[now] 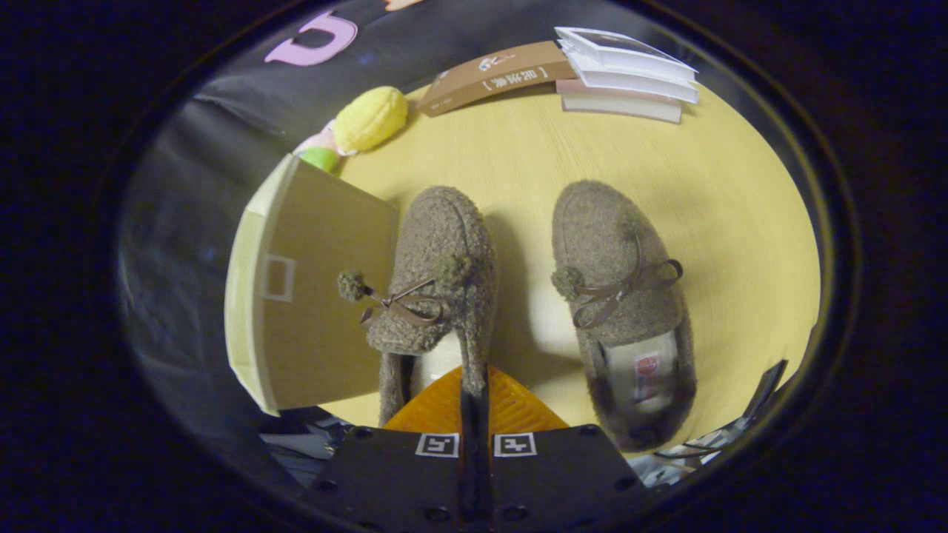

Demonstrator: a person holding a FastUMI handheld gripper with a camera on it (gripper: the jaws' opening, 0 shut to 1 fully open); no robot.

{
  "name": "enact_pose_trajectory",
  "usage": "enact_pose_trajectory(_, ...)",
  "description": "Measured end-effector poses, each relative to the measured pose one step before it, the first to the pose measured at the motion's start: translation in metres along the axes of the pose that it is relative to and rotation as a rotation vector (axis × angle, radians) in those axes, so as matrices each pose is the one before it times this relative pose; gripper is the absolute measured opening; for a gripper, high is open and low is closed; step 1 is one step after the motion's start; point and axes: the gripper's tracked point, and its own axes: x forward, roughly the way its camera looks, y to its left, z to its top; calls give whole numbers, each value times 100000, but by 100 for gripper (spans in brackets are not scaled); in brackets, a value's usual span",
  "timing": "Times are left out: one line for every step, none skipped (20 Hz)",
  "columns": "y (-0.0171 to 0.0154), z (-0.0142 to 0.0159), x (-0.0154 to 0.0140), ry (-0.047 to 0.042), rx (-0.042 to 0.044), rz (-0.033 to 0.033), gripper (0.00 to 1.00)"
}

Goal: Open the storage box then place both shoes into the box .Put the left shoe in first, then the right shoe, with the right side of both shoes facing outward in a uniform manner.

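Gripper (474,392): nearest of all; its two fingers are closed together on the right side wall of the left shoe's collar, with almost no gap between them.
Left shoe (437,274): fuzzy grey-brown slipper just ahead of the fingers, toe pointing away, its heel end pinched and seeming lifted toward the camera; whether the toe touches the table I cannot tell.
Bow on left shoe (400,303): thin brown lace with a pom-pom at each end, one hanging out over the box.
Right shoe (622,311): matching slipper lying flat on the table, right of the fingers and apart from the left shoe, toe pointing away, opening near; a label shows on its insole.
Box (311,296): pale cream storage box left of the left shoe, just beside it; a broad flat panel faces up with a small square mark near its left edge. Open or closed, I cannot tell.
Table (518,148): light yellow wood surface.
Plush toy (370,117): yellow, at the far left, beyond the box.
Books (626,74): a stack at the far right.
Brown carton (496,78): flat, far side, touching the books' left.
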Motion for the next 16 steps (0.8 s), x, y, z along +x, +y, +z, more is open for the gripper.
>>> enact_pose_trajectory(813,755,-1072,-2006,943,1682,4)
enact_pose_trajectory(885,802,-1092,-2204,226,1271,4)
enact_pose_trajectory(1159,815,-1037,-2364,-174,1573,4)
enact_pose_trajectory(1435,1062,-1043,-2437,-275,2371,4)
enact_pose_trajectory(1522,911,-881,-2185,16,2761,4)
enact_pose_trajectory(1622,776,-679,-2092,-311,2943,4)
enact_pose_trajectory(1860,584,-660,-1584,-919,3166,3)
enact_pose_trajectory(1837,492,-351,-1008,-919,3185,3)
enact_pose_trajectory(1993,237,38,-136,-546,3640,3)
enact_pose_trajectory(2071,31,402,911,669,4184,3)
enact_pose_trajectory(2117,-383,629,1583,1202,4313,3)
enact_pose_trajectory(1732,-361,931,1759,1290,2837,3)
enact_pose_trajectory(869,-316,1263,1537,588,1258,3)
enact_pose_trajectory(319,-298,1424,1005,520,-1276,3)
enact_pose_trajectory(25,-393,1403,433,-60,-2316,3)
enact_pose_trajectory(-81,-583,1408,628,-501,-2723,3)
